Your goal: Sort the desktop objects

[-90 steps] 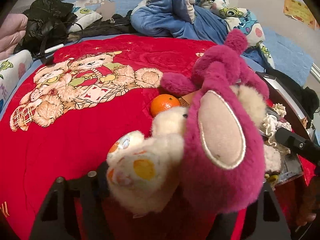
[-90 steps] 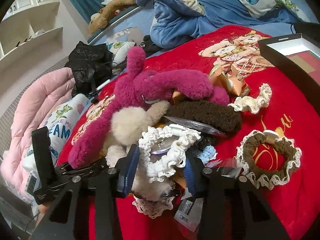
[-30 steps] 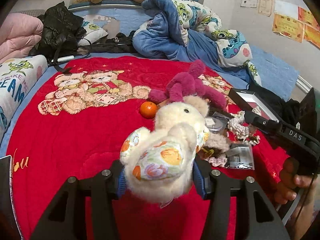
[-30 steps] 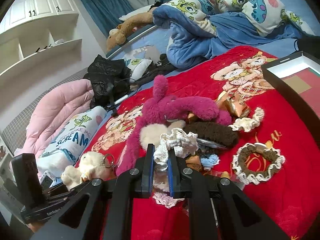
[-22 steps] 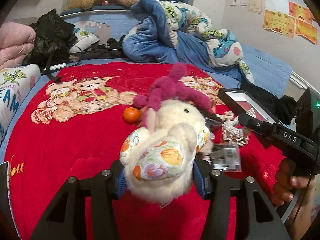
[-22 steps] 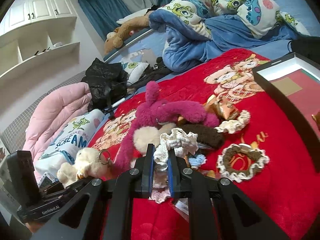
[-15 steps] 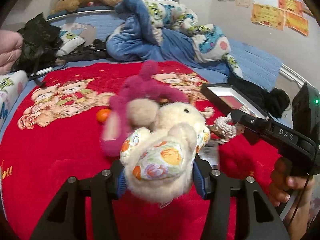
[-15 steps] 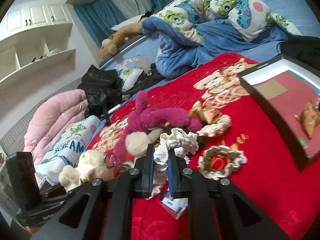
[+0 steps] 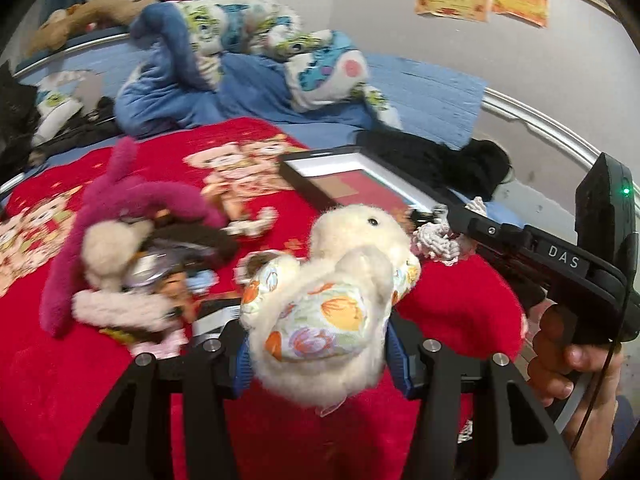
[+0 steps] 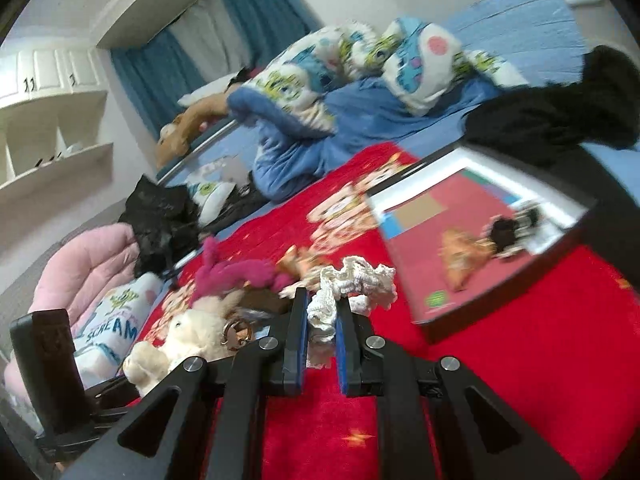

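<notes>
Both hands were in the carrying step of the sort. The left claw (image 9: 316, 354) was clamped about halfway wide on a cream plush toy with a flower-printed cloth belly (image 9: 332, 300), held up off the red quilted bedspread with teddy-bear pictures (image 9: 60, 380). The right claw (image 10: 322, 336) was pinched almost closed on a white crocheted lace scrunchie (image 10: 352, 284), which bunched out above the blue pads.

The likely goal for both was the shallow black-walled box with a red floor (image 10: 504, 292), lying on the bedspread ahead and to the right in the right wrist view (a crumpled orange wrapper and a small dark item already lay inside, too blurred to name). The next move would seem to call for bringing each load over the near wall of the box, lowering it and letting the jaws spread.

For room: the box wall stood proud of the bedspread, so each load had to come in above it. The bare floor lay toward the near left corner of the box. The unsorted heap, with a long magenta plush rabbit (image 9: 132, 208) across it, sat to the left, well apart from the box. In the left wrist view the right claw crossed just beside the plush toy, so the two could foul each other over the box.
</notes>
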